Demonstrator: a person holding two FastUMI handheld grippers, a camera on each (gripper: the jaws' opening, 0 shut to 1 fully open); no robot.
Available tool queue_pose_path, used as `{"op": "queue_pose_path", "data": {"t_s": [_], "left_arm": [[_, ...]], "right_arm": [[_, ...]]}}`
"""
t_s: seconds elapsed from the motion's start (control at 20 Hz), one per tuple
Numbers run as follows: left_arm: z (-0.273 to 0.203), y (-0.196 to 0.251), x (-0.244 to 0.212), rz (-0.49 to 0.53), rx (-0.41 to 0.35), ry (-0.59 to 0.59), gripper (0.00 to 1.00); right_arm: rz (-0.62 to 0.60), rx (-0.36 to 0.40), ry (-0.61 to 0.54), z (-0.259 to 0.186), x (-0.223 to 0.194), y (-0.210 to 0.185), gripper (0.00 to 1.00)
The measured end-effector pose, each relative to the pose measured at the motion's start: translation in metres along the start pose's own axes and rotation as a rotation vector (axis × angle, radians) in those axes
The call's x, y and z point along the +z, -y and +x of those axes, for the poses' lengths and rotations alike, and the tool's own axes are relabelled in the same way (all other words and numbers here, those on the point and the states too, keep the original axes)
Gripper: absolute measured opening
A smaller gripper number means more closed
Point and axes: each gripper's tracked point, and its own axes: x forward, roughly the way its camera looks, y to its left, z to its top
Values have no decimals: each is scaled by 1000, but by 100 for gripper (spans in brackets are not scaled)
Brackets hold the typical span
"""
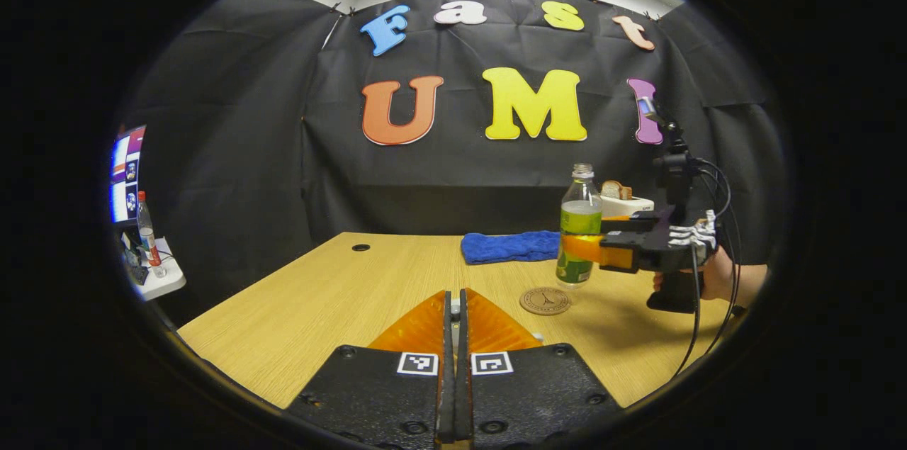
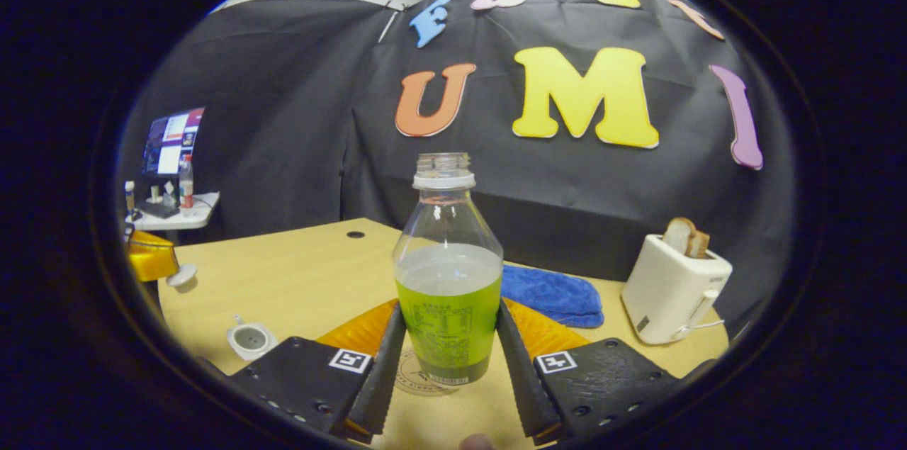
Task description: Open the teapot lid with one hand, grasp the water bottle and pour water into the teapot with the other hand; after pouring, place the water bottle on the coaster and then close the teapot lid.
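The right tool (image 2: 450,358) gripped the clear plastic water bottle (image 2: 448,280) with green label just above the round brown coaster (image 1: 545,300); setting it down seemed next. The left tool (image 1: 454,336) was closed, perhaps on the lid.

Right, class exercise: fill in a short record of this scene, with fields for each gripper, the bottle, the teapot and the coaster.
left gripper: shut, pinching the teapot lid, held away from the pot
right gripper: shut on the water bottle, one finger on each side
water bottle: upright, uncapped, part full
teapot: open, standing on the table
coaster: on the table by the bottle's base; contact unclear
also on table: blue cloth, toaster with bread
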Motion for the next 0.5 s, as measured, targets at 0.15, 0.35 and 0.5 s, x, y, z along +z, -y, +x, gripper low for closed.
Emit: {"op": "queue_pose_path", "data": {"t_s": [0.15, 0.35, 0.5], "left_arm": [[-4, 2, -5, 0, -5, -7, 3], [-6, -7, -11, -1, 12, -19, 3], [-6, -10, -12, -16, 23, -21, 3]], "right_arm": [[42, 20, -41, 17, -17, -6, 69], [77, 31, -73, 32, -28, -12, 70], [82, 25, -70, 35, -29, -11, 69]]}}
